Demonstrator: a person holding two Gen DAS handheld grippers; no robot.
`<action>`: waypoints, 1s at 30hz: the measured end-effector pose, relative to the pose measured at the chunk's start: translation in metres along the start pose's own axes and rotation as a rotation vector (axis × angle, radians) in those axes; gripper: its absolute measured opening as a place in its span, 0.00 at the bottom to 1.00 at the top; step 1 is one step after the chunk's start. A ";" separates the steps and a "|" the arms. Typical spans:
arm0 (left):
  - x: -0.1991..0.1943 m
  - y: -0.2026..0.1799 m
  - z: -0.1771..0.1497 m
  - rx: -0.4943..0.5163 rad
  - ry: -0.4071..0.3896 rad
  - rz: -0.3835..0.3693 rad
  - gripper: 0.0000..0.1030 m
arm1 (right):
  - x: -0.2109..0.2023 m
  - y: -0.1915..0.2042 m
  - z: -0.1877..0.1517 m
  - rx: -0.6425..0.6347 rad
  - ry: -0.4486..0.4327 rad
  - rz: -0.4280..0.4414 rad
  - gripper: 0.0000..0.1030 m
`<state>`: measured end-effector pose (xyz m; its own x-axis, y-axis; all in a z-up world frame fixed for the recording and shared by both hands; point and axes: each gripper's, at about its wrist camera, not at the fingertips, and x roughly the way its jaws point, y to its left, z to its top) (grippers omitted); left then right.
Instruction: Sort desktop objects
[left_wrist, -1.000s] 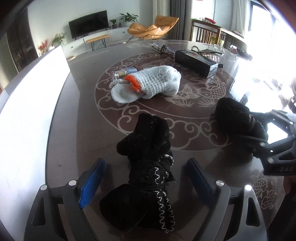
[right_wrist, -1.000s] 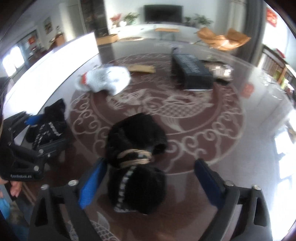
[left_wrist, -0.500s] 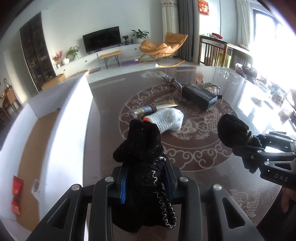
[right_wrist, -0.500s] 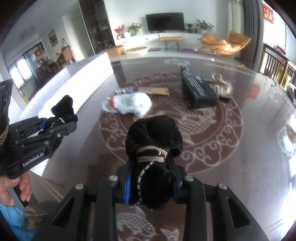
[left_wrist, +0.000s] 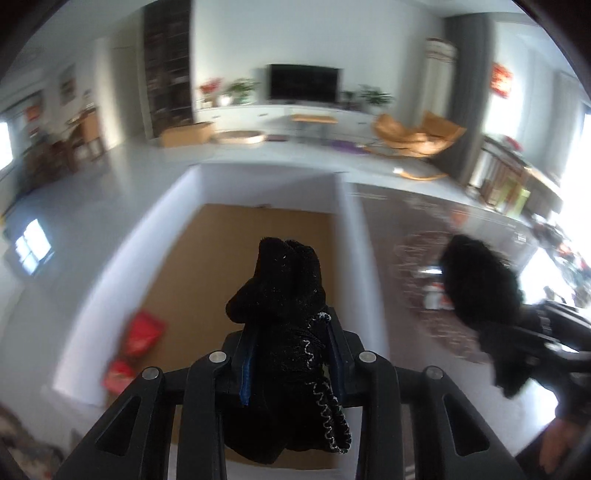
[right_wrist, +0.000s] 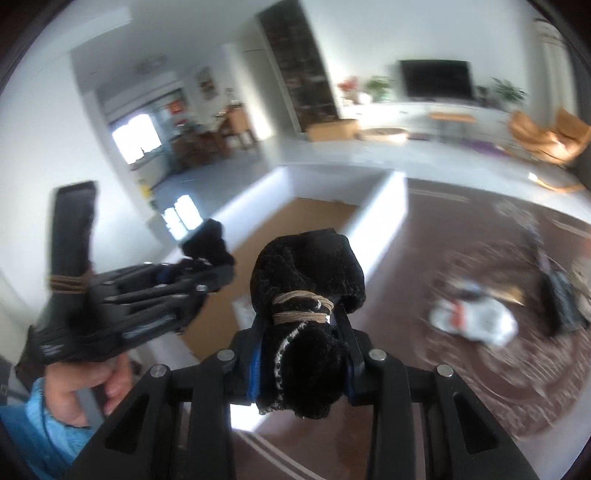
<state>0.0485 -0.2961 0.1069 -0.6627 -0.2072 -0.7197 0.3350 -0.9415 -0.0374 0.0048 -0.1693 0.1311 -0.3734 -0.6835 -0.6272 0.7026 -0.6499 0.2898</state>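
Observation:
My left gripper (left_wrist: 288, 354) is shut on a black knitted glove bundle (left_wrist: 280, 295) with a white zigzag trim. It hangs in the air above the brown floor of a white-walled box (left_wrist: 258, 236). My right gripper (right_wrist: 301, 354) is shut on a second black bundle (right_wrist: 306, 273), tied with a tan band, held over the box's near corner. In the right wrist view the left gripper (right_wrist: 218, 269) shows at the left with its bundle (right_wrist: 207, 240). In the left wrist view the right-hand bundle (left_wrist: 480, 284) sticks up at the right.
Red packets (left_wrist: 142, 332) lie in the box's left corner. On the patterned brown table (right_wrist: 461, 387) remain a white glove with an orange cuff (right_wrist: 476, 321) and a black case (right_wrist: 561, 299). A hand (right_wrist: 85, 391) with a blue sleeve holds the left gripper's handle.
Both grippers closed on the black bundles lying on the table, lifted them, and swung left from over the table to above the white box.

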 end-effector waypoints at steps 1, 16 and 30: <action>0.004 0.014 -0.001 -0.021 0.011 0.021 0.31 | 0.012 0.017 0.006 -0.025 0.004 0.031 0.33; 0.051 0.071 -0.033 -0.204 0.086 0.091 0.71 | 0.087 0.056 -0.014 -0.128 0.045 0.069 0.90; 0.041 -0.202 -0.066 0.265 0.123 -0.335 1.00 | -0.024 -0.178 -0.147 0.304 0.077 -0.649 1.00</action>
<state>-0.0026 -0.0970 0.0391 -0.6155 0.1393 -0.7757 -0.0788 -0.9902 -0.1153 -0.0226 0.0117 -0.0118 -0.6065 -0.1103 -0.7874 0.1499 -0.9884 0.0230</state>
